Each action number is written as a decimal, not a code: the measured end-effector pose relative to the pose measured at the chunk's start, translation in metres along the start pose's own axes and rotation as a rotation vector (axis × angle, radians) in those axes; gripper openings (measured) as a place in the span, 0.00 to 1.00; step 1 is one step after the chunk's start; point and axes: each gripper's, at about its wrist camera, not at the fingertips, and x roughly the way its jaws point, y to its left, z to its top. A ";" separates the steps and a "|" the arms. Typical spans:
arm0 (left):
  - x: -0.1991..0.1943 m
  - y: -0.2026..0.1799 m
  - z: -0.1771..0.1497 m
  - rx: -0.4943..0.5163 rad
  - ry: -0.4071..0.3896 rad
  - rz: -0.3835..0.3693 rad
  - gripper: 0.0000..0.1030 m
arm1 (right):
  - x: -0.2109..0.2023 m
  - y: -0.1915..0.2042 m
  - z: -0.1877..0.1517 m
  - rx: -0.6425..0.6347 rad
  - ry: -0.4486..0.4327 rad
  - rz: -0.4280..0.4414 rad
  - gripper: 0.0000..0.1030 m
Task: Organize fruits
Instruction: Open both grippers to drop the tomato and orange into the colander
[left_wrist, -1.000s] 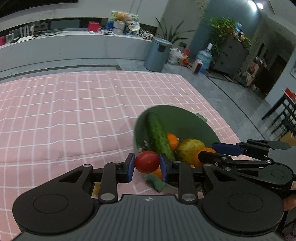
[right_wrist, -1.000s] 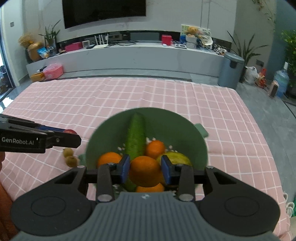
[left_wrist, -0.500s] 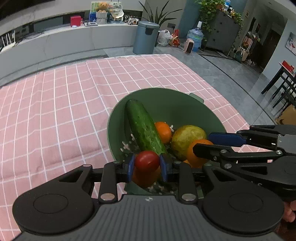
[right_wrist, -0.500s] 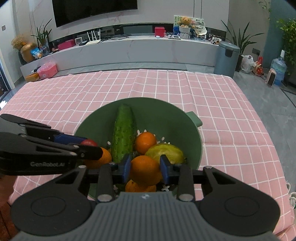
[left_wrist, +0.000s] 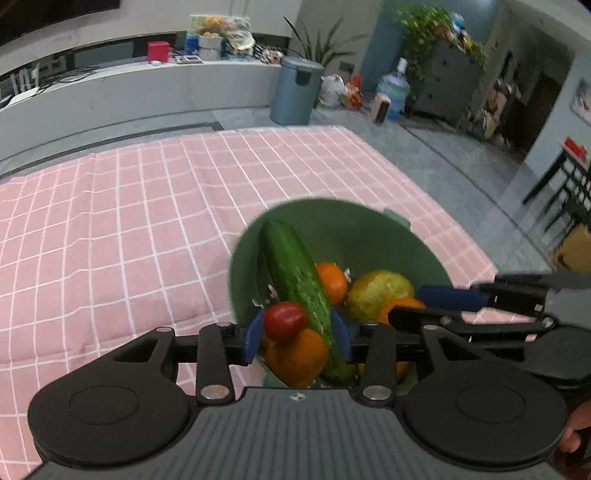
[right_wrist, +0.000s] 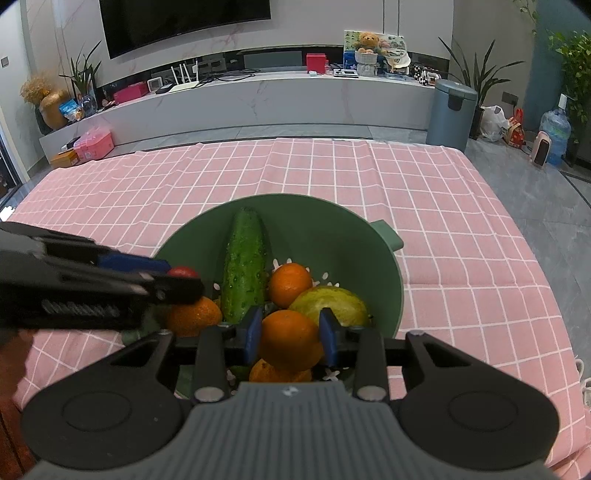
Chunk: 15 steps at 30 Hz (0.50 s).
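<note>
A green bowl (right_wrist: 332, 218) (left_wrist: 332, 221) on the pink checked tablecloth holds a cucumber (right_wrist: 245, 266) (left_wrist: 291, 269), several oranges (right_wrist: 290, 280) and a yellow-green fruit (right_wrist: 334, 302) (left_wrist: 380, 291). My left gripper (left_wrist: 297, 332) is open over the bowl's near rim; a red tomato (left_wrist: 284, 319) (right_wrist: 183, 272) sits loose by its left pad on an orange (left_wrist: 297, 356). My right gripper (right_wrist: 290, 334) is shut on an orange (right_wrist: 290, 339) just above the fruit in the bowl. Each gripper shows in the other's view: the left (right_wrist: 110, 280), the right (left_wrist: 461, 310).
The tablecloth (right_wrist: 369, 166) covers the table; its right edge drops to grey floor. A long white counter (right_wrist: 258, 96), a grey bin (right_wrist: 452, 110) and a water bottle (right_wrist: 554, 136) stand beyond the table's far edge.
My left gripper moved over the bowl with the tomato, then opened its jaws. The tomato now rests on an orange in the bowl. My right gripper came lower over the bowl, still holding its orange.
</note>
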 end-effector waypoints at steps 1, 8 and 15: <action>-0.004 0.004 0.001 -0.012 -0.011 -0.002 0.48 | 0.000 -0.001 0.000 0.006 0.001 0.003 0.30; -0.021 0.023 -0.001 -0.062 -0.038 0.053 0.49 | 0.002 -0.006 0.001 0.042 0.014 0.025 0.33; -0.024 0.031 -0.013 -0.054 -0.023 0.104 0.49 | 0.006 0.010 0.001 -0.059 0.042 -0.039 0.41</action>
